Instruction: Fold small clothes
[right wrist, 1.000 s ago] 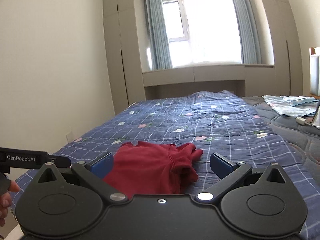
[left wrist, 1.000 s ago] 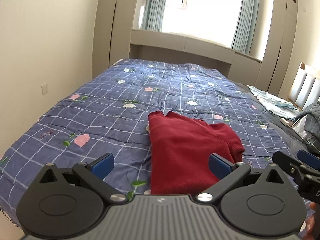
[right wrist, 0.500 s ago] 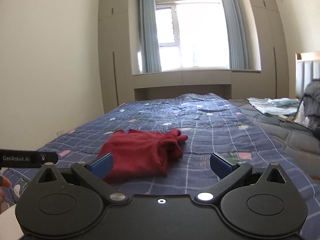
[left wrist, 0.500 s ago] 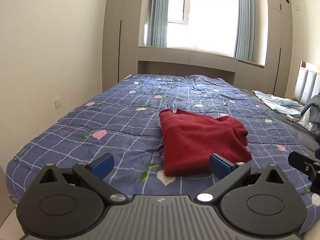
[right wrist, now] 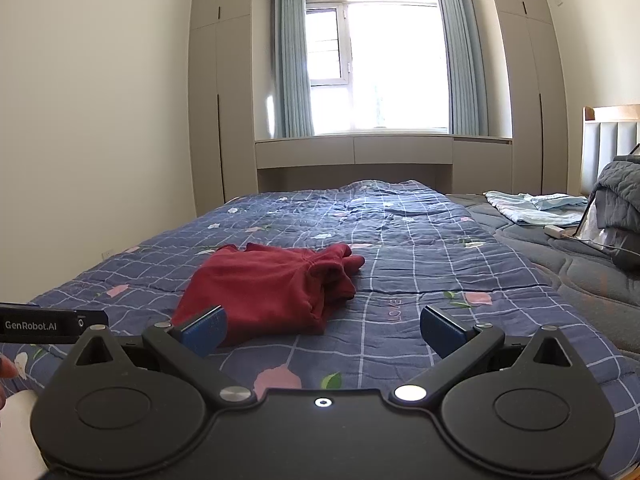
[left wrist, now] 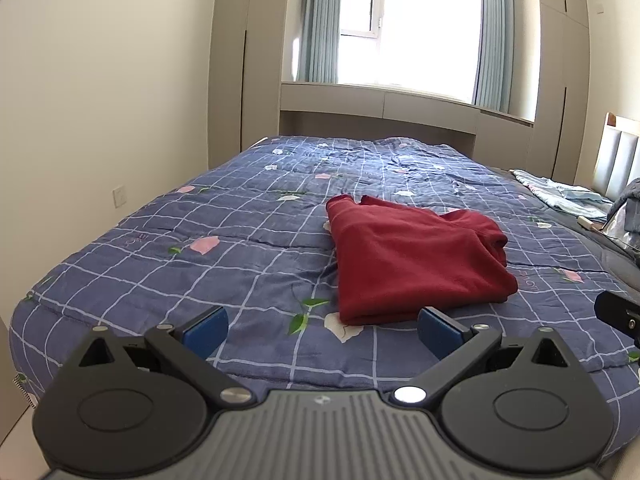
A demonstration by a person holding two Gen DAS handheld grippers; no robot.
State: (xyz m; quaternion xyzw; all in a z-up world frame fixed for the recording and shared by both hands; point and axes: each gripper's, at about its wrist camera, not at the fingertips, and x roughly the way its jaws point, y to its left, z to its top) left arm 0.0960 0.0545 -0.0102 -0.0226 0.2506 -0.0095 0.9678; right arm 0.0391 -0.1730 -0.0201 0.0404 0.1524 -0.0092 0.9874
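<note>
A folded red garment lies on the bed, on a blue checked quilt printed with pink and white flowers. It sits near the foot edge, a little to the right in the left wrist view and left of centre in the right wrist view. Its sleeves are bunched at the side toward the headboard.

The left gripper hangs just short of the garment with its blue-padded fingers spread wide and nothing between them. The right gripper is likewise released and empty, its left finger overlapping the near corner of the red cloth in the picture (whether it touches cannot be told).

Nothing stands between either gripper and the garment. Further off on the bed's right side lie a pale blue cloth, a heaped grey blanket and a small white object on the dark mattress cover. Beyond the bed are a window with blue curtains and tall beige wardrobes.
</note>
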